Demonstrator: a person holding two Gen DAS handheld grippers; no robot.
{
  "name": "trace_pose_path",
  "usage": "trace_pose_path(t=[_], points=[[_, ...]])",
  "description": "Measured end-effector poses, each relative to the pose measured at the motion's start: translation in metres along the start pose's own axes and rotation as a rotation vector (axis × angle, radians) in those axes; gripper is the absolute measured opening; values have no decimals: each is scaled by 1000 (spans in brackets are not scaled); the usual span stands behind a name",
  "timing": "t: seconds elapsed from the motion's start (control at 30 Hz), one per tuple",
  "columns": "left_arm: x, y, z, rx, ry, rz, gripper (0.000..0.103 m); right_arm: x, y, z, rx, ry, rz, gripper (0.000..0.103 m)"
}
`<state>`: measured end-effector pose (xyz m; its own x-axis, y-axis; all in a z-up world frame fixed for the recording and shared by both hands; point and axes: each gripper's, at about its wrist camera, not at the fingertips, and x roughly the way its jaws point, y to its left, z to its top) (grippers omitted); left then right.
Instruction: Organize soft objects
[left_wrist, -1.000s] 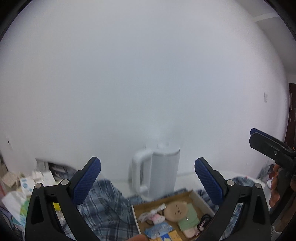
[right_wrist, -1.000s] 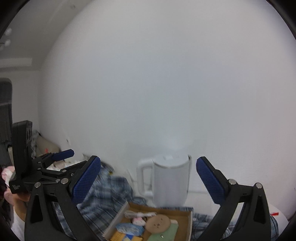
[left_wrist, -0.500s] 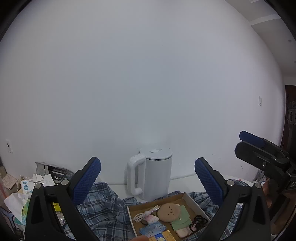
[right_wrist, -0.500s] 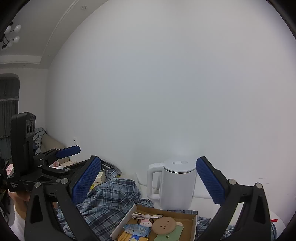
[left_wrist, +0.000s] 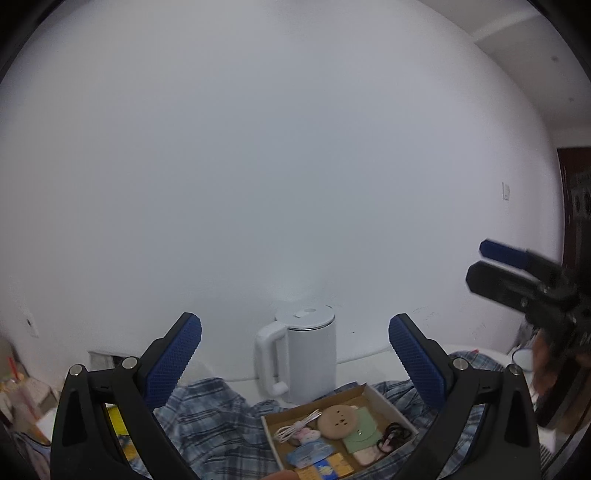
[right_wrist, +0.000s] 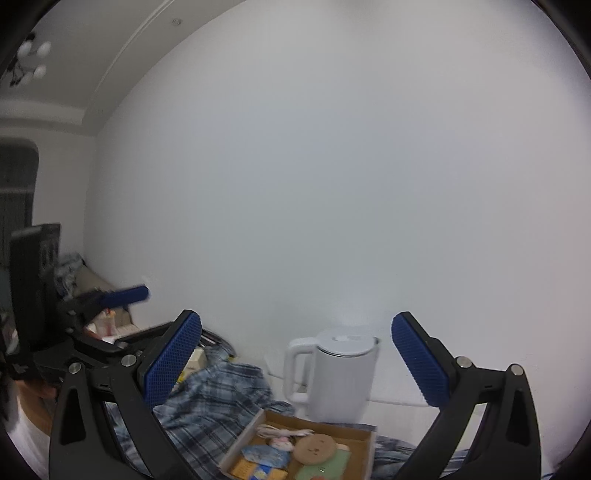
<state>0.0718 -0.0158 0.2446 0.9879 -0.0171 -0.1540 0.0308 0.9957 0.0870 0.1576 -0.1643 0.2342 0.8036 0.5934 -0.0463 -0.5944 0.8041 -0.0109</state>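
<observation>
A blue plaid shirt lies crumpled on the white table, seen also in the right wrist view. A shallow cardboard box sits on it, holding a round tan bear face, a green pouch, a white cable and small packets; the box also shows in the right wrist view. My left gripper is open and empty, high above the shirt. My right gripper is open and empty, also held high. Each gripper shows at the edge of the other's view.
A white electric kettle stands behind the box by the wall, seen also in the right wrist view. Boxes and packets clutter the table's left end. A white enamel cup sits at the right.
Both grippers have tilted down slightly and moved, so the kettle, box and shirt sit a little higher and clearer in view. The jaws have stayed open.
</observation>
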Motion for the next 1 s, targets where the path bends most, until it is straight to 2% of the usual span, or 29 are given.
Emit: trace_pose_path(t=[0.17,0.37,0.43,0.53,0.7,1.0], points=[[-27,-16,-18,74,-16,60,103,-26,4,-3,-51,17,-49,103],[-51,-22,-50,37,27,62,103,-56,8,-32,9,31,-72,103],[-55,-21,-61,17,46,65,103,-61,11,-43,15,63,-69,103],[-56,-21,-74,7,78,69,103,-66,18,-60,18,119,-40,103],[-54,-20,-99,4,127,79,103,-70,33,-92,-16,172,-62,103],[-29,-3,-153,-30,273,92,103,-55,24,-148,38,292,-28,103]])
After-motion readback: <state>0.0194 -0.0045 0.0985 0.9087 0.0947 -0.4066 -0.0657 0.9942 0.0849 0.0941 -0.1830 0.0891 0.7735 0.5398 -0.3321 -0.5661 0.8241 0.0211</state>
